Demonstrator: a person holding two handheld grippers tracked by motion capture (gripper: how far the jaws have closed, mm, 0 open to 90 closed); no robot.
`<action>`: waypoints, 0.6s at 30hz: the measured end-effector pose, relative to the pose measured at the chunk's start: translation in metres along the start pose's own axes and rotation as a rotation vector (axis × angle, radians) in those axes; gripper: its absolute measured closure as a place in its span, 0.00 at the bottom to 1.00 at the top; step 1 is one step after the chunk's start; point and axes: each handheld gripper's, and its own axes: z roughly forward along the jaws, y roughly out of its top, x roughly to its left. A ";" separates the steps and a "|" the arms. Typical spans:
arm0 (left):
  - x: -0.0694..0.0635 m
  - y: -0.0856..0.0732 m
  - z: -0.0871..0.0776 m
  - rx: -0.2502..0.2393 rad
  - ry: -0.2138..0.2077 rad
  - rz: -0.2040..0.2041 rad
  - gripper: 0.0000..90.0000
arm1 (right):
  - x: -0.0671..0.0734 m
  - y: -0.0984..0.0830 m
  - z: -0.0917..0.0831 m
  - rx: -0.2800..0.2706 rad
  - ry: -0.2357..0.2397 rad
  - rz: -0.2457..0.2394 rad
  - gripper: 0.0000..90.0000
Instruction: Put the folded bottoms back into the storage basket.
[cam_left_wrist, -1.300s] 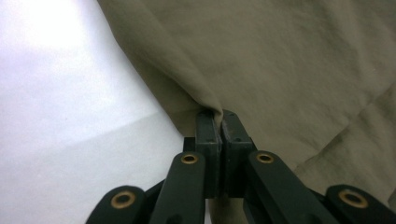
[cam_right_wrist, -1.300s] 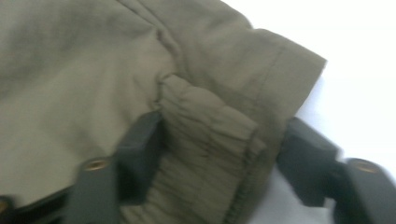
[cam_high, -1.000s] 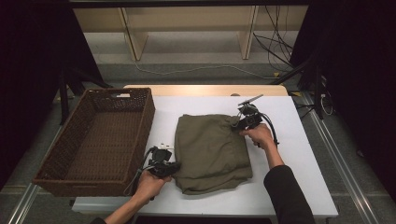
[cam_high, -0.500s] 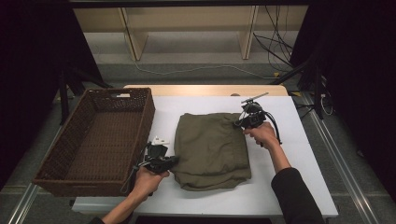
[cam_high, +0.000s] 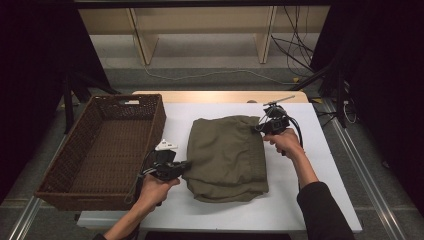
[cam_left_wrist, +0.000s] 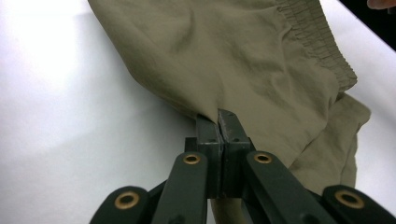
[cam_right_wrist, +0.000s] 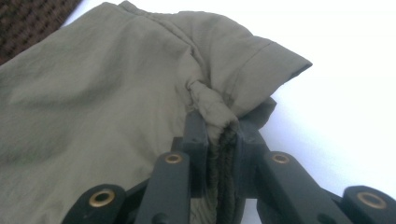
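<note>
High view: my left gripper (cam_high: 184, 165) is clamped on the near-left edge of the folded olive shorts (cam_high: 227, 157); my right gripper (cam_high: 260, 127) pinches their far-right waistband; the wicker basket (cam_high: 60, 181) lies just left, nearer my left hand.

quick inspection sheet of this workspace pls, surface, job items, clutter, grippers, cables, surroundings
surface: white table, wooden strip along the far edge.
job's things: folded olive garment mid-table; brown wicker basket to its left, nothing seen inside.
clutter: nothing seen.
grippers: left gripper shut on the garment's near left edge; right gripper shut on a bunched fold at its far right corner.
cables: black cable loops from the right gripper; loose cables on the floor behind.
surroundings: pale shelf unit beyond the table, dark either side.
</note>
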 end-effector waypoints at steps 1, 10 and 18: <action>0.001 0.003 -0.004 -0.011 -0.012 -0.002 0.99 | 0.001 0.001 -0.004 -0.010 0.006 0.011 0.88; 0.004 0.020 -0.021 -0.040 -0.044 0.015 0.99 | 0.008 0.007 -0.017 -0.046 0.017 0.014 0.88; 0.008 0.030 -0.035 -0.059 -0.054 0.016 0.99 | 0.019 0.018 -0.024 -0.074 0.033 0.011 0.88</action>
